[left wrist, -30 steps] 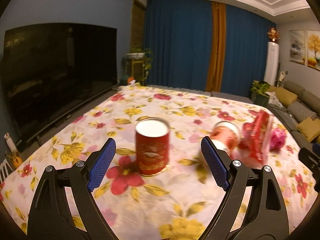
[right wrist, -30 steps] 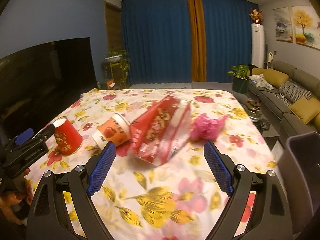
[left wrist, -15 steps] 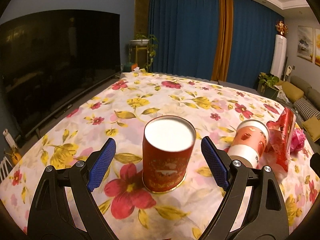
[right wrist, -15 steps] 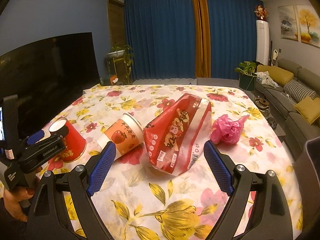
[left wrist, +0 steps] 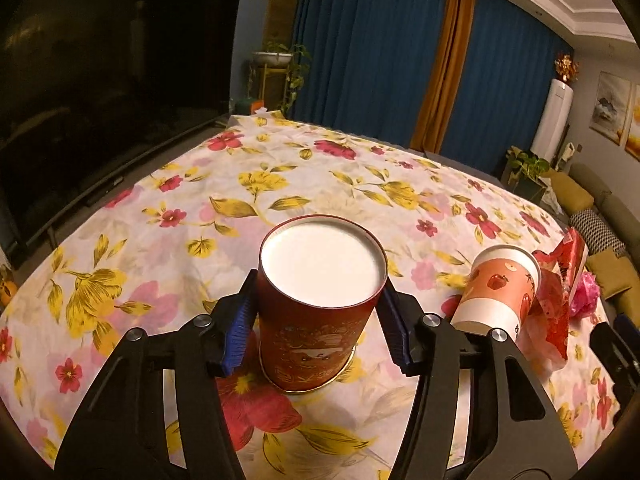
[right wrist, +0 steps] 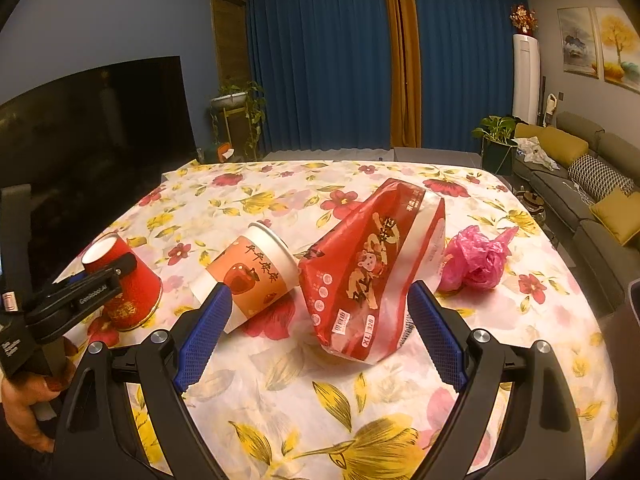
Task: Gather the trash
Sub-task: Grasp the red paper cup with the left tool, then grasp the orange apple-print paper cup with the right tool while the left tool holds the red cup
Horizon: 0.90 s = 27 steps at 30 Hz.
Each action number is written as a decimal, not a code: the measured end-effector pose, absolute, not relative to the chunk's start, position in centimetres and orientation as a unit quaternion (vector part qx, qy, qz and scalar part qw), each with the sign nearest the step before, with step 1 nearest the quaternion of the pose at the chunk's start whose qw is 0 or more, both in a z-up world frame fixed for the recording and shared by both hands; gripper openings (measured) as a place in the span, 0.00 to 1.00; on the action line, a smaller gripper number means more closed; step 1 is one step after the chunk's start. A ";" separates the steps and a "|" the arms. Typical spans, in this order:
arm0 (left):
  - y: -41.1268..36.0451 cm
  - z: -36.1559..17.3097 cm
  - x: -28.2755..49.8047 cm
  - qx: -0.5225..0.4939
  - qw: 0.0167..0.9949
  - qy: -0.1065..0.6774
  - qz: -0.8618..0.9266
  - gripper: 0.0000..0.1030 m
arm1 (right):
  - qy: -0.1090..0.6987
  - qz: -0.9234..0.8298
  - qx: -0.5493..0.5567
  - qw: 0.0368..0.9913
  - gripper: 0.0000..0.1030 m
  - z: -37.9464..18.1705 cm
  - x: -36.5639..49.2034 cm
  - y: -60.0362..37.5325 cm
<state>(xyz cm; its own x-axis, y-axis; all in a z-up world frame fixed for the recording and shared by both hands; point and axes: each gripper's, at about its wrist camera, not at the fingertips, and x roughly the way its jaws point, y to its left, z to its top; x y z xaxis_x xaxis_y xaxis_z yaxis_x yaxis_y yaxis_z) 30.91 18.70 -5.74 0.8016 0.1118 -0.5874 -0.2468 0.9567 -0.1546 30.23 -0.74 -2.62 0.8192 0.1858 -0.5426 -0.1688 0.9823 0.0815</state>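
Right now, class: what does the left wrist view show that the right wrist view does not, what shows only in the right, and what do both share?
Only the left wrist view shows the left gripper closing, its pads against the red cup. Only the right wrist view shows the open right gripper, nothing between its fingers, and the person's hand. Both show the red cup, orange cup, red package, pink bag and floral tablecloth.

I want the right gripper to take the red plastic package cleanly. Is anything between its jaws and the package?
Nothing visible. The right gripper is open, and the red plastic package lies just ahead. The orange paper cup lies close beside its left pad.
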 end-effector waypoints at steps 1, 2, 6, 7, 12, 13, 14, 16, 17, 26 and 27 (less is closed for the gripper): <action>18.7 -5.7 30.9 -0.112 0.943 0.299 0.094 0.53 | 0.287 0.091 0.014 0.954 0.84 -2.7 30.4 -0.6; 18.6 -5.7 30.7 -0.110 0.944 0.297 0.096 0.52 | 0.288 0.089 0.014 0.953 0.84 -2.8 30.5 -0.5; 18.3 -5.1 29.8 -0.098 0.948 0.286 0.096 0.52 | 0.295 0.086 0.017 0.951 0.84 -3.2 31.0 0.0; 18.3 -4.8 29.5 -0.098 0.950 0.281 0.098 0.52 | 0.297 0.087 0.018 0.951 0.84 -3.3 31.2 0.3; 19.0 -3.5 27.8 -0.099 0.955 0.252 0.120 0.53 | 0.302 0.103 0.017 0.948 0.84 -3.3 31.6 2.1; 19.2 -3.3 27.6 -0.100 0.955 0.249 0.123 0.53 | 0.304 0.105 0.018 0.947 0.84 -3.3 31.7 2.5; 19.3 -3.2 27.5 -0.100 0.955 0.247 0.127 0.53 | 0.307 0.108 0.019 0.945 0.84 -3.4 31.8 2.9; 19.8 -3.1 27.2 -0.103 0.955 0.243 0.136 0.53 | 0.313 0.115 0.023 0.942 0.84 -3.5 32.1 3.7; 20.1 -3.1 27.2 -0.105 0.954 0.242 0.141 0.53 | 0.316 0.117 0.024 0.941 0.84 -3.6 32.4 4.2; 21.8 -3.1 27.1 -0.118 0.949 0.240 0.168 0.53 | 0.351 0.108 0.052 0.929 0.84 -4.6 35.3 6.0; 21.9 -3.2 27.1 -0.119 0.949 0.240 0.168 0.53 | 0.352 0.104 0.051 0.929 0.84 -4.7 35.6 6.2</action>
<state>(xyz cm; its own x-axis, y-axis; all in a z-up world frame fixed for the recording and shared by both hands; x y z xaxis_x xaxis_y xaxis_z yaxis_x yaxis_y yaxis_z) 27.05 21.88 -3.17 0.8285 0.2626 -0.4947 -0.3766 0.9150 -0.1449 35.61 6.16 -4.72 0.7308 0.2289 -0.6431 -0.1570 0.9732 0.1681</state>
